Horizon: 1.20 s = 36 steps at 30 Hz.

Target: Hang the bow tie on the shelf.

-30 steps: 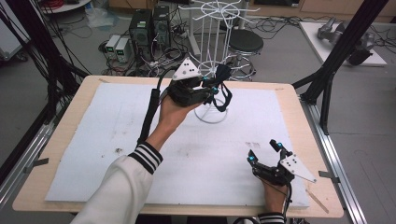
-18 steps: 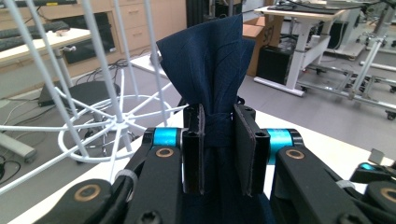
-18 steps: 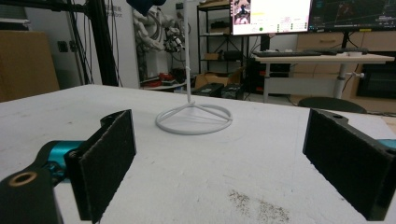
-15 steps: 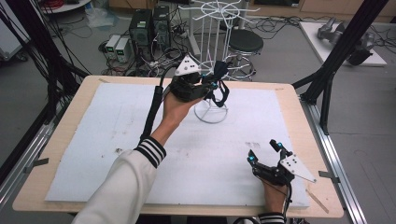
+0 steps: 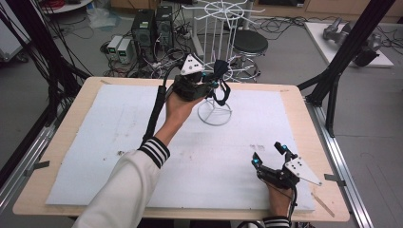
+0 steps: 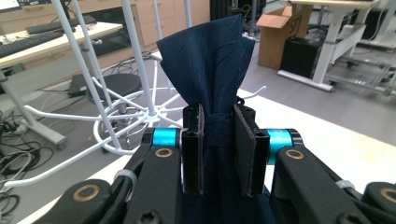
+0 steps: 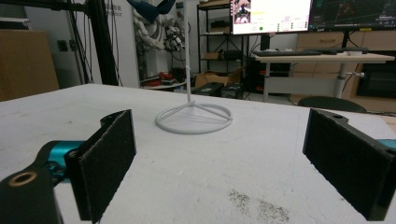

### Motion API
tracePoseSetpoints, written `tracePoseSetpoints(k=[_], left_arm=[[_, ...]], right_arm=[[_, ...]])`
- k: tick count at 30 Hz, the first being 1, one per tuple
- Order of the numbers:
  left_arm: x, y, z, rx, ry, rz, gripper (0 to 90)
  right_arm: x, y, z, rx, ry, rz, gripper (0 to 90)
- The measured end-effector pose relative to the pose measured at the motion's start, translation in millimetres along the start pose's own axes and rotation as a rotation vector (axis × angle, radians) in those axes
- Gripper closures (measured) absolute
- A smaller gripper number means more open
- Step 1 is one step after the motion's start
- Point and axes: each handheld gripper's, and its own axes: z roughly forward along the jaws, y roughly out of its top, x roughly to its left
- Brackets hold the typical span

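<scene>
My left gripper is raised over the far middle of the table, right beside the white wire rack. It is shut on a dark navy cloth, and part of the cloth hangs down in a loop below it. In the left gripper view the cloth is bunched between the pads and fans out above them, with the rack's spokes just behind. My right gripper rests on the white mat at the front right. Its jaws are open with nothing in them, facing the rack's ring base.
A white foam mat covers most of the wooden table. Black frame posts stand at the table's corners. Behind the table are a stool, computer boxes and cables on the floor.
My left hand has lifted the cloth slightly up and toward the rack. The right gripper has stayed still.
</scene>
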Motion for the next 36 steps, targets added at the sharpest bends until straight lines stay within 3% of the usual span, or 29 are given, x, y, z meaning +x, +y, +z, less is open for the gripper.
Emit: tracePoseSetpoints(k=[6, 8, 12, 16, 21, 23, 27, 32, 36], left_arm=[[-1.5, -1.1, 1.7, 0.027, 0.034, 0.031, 72.0], [-2.9, -0.7, 1.5, 0.025, 0.058, 0.036, 67.8], [-3.9, 1.1, -2.2, 0.029, 0.065, 0.048, 60.6], [-4.2, 4.1, -7.9, 0.009, 0.071, 0.044, 44.4], [-2.6, 4.8, -21.6, -0.022, 0.055, 0.083, 25.1], [-3.3, 0.8, -30.7, -0.048, 0.049, 0.084, 15.5], [-5.2, -17.7, -58.5, -0.093, 0.037, 0.102, 12.4], [2.4, -54.4, -105.2, -0.155, -0.009, 0.101, 12.2], [17.5, -89.5, -142.1, -0.192, 0.0, 0.084, 12.2]], right_arm=[[-0.1, 0.0, 0.0, 0.0, 0.0, -0.001, 8.6], [0.0, 0.0, 0.0, 0.0, 0.0, 0.0, 8.6], [0.1, 0.0, 0.1, 0.0, -0.001, -0.001, 8.6], [0.4, -0.1, -0.2, -0.001, 0.001, -0.001, 8.6], [1.1, -0.4, -0.8, -0.006, 0.0, -0.011, 8.6], [1.0, -0.5, -0.8, -0.01, 0.001, -0.019, 8.6], [1.5, -0.6, -1.4, -0.013, 0.002, -0.021, 8.6], [1.8, -0.7, -1.8, -0.015, 0.001, -0.022, 8.6], [1.8, -0.7, -1.8, -0.015, 0.0, -0.023, 8.6]])
